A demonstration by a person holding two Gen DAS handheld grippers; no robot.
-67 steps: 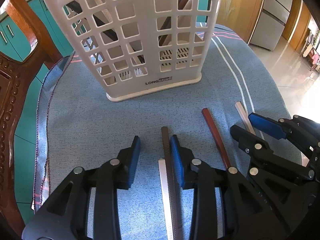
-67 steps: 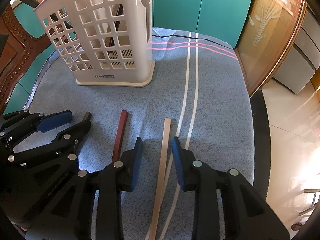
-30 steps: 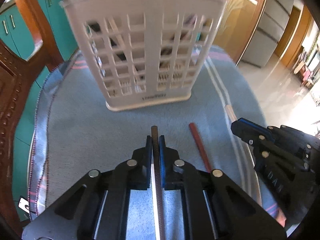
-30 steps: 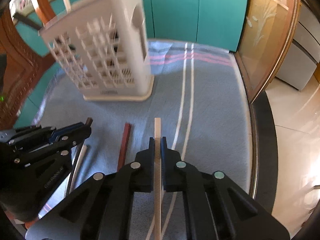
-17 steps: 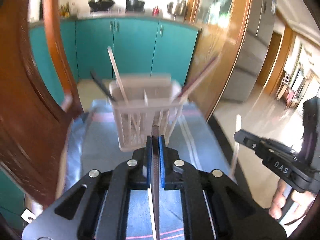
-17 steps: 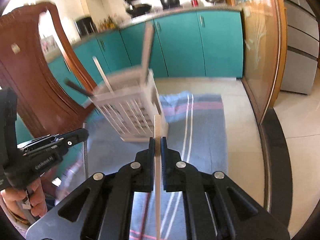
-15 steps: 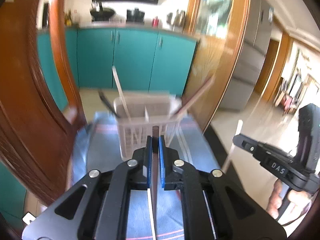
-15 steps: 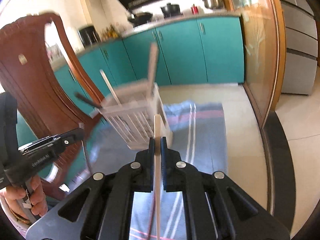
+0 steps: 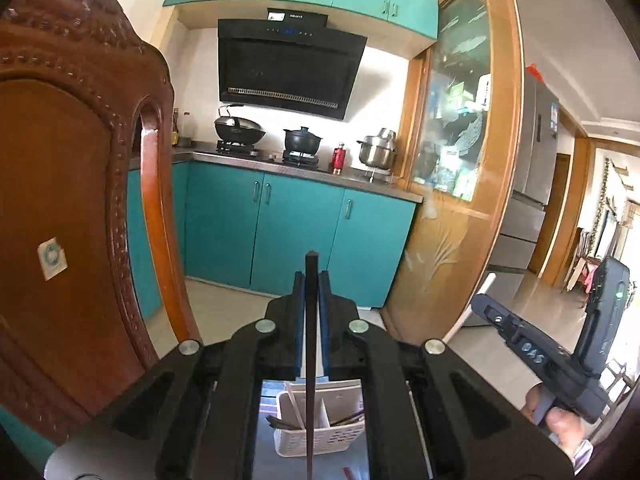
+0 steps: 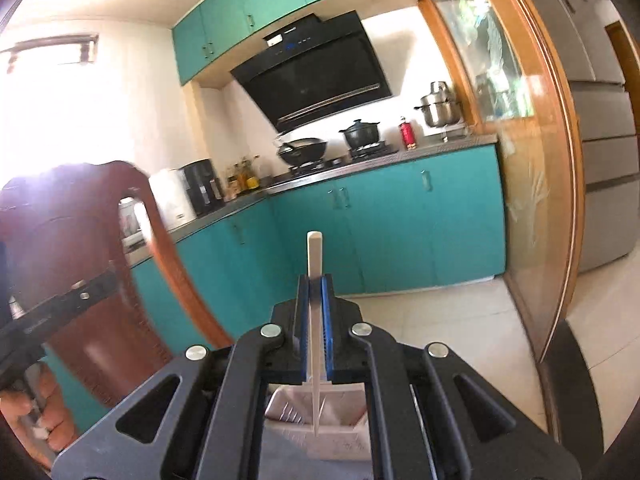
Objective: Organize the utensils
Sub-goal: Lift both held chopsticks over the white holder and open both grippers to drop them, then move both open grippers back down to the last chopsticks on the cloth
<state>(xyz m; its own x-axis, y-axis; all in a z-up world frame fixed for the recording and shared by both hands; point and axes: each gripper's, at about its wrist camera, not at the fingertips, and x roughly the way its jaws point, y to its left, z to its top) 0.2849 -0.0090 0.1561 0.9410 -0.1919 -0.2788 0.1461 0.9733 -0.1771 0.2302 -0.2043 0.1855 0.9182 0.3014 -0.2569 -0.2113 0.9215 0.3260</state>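
My left gripper (image 9: 311, 280) is clamped on a dark brown chopstick (image 9: 311, 344), thin and square in section with a flat blunt end that sticks out past the blue pads (image 9: 298, 320). The stick runs straight down between the two black arms of the gripper and its lower length crosses in front of the white basket (image 9: 316, 440) seen far below through the gap. That basket is pale plastic with small cut-out holes in its side and an inner divider; a few dark and light sticks lean inside its compartments. A reddish chopstick (image 9: 347, 473) lies on the blue-grey cloth (image 9: 268, 432) just beside the basket.

My right gripper (image 10: 315, 284) is pinched shut on a cream chopstick (image 10: 314, 308), pale and smooth, broad and squared at the top, narrowing to a fine point at the bottom. The point hangs over the white basket (image 10: 340, 440), though I cannot tell whether it touches it.

Both grippers are raised high and look out at a kitchen with teal cabinets (image 9: 296, 236), a black hood (image 9: 288, 68) and pots on the stove. A carved wooden chair back (image 9: 68, 208) stands close on my left. In the left view my right gripper (image 9: 486, 306) shows at the side with its pale stick.
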